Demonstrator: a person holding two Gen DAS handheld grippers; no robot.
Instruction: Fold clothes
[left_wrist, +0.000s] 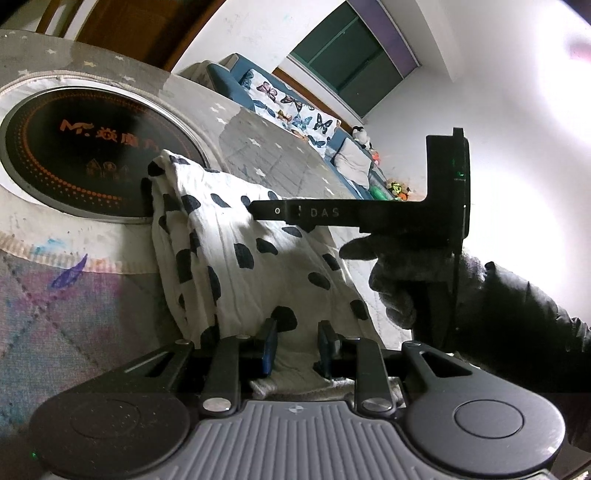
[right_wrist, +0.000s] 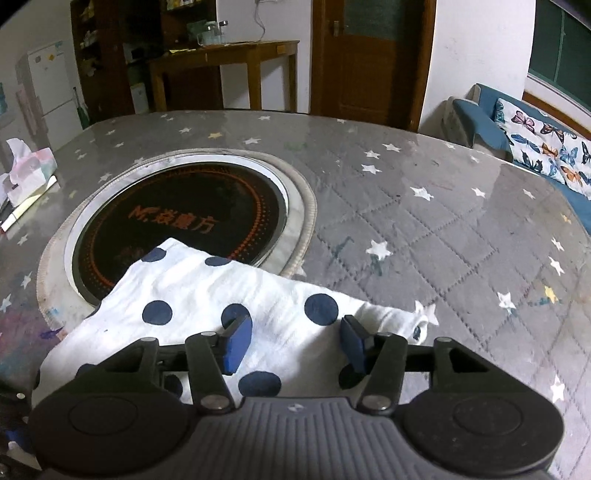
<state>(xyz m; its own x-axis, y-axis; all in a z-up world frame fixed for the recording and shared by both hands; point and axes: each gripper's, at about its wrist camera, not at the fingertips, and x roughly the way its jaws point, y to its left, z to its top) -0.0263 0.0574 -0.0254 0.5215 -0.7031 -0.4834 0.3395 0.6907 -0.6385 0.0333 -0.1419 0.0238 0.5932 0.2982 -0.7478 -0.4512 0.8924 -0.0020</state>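
Note:
A white garment with dark blue dots (left_wrist: 236, 254) lies on the grey star-print table cover (left_wrist: 288, 162). Its far end overlaps the round black cooktop (left_wrist: 92, 147). My left gripper (left_wrist: 295, 350) is at the garment's near edge with cloth between its blue pads, jaws only partly closed. In the right wrist view the garment (right_wrist: 207, 295) lies flat and folded. My right gripper (right_wrist: 295, 343) is open just above its near part. In the left wrist view it (left_wrist: 258, 212) reaches over the cloth from the right, held by a gloved hand (left_wrist: 399, 280).
The cooktop (right_wrist: 177, 229) sits in the table's middle. A tissue pack (right_wrist: 27, 170) and a pen lie at the far left of the table cover (right_wrist: 424, 221). A blue sofa with butterfly cushions (right_wrist: 535, 140) stands to the right. A wooden table and door are behind.

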